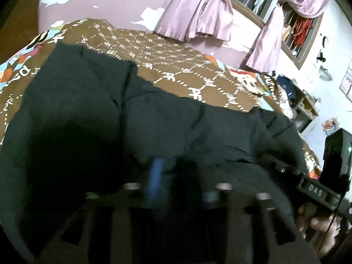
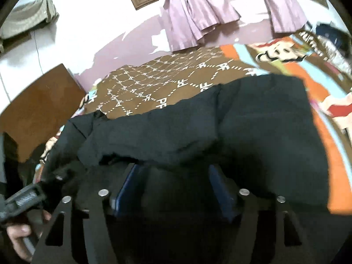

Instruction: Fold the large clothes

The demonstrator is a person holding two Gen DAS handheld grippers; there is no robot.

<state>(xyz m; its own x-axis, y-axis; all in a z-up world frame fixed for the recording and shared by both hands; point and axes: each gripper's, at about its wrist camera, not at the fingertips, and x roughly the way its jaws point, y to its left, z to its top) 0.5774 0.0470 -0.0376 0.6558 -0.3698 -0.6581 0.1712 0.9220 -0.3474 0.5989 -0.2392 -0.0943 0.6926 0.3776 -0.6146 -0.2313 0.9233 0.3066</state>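
A large black garment [image 1: 154, 114] lies spread over a bed with a brown patterned cover [image 1: 171, 66]. In the left wrist view my left gripper [image 1: 178, 171] hovers over the garment's near part, its blue pads apart; the picture is blurred and no cloth shows pinched between them. The right wrist view shows the same garment [image 2: 220, 127] on the cover [image 2: 154, 77], its near edge bunched in a fold. My right gripper [image 2: 173, 169] stands wide open just above that fold. Each view catches the other gripper at its side: right [image 1: 316, 189], left [image 2: 28, 195].
Purple curtains [image 1: 198, 11] hang at a barred window behind the bed. A brown wooden board [image 2: 39, 105] stands at the bed's left end. Shelves with clutter [image 1: 303, 105] are to the right. A hand [image 2: 19, 237] holds the left gripper.
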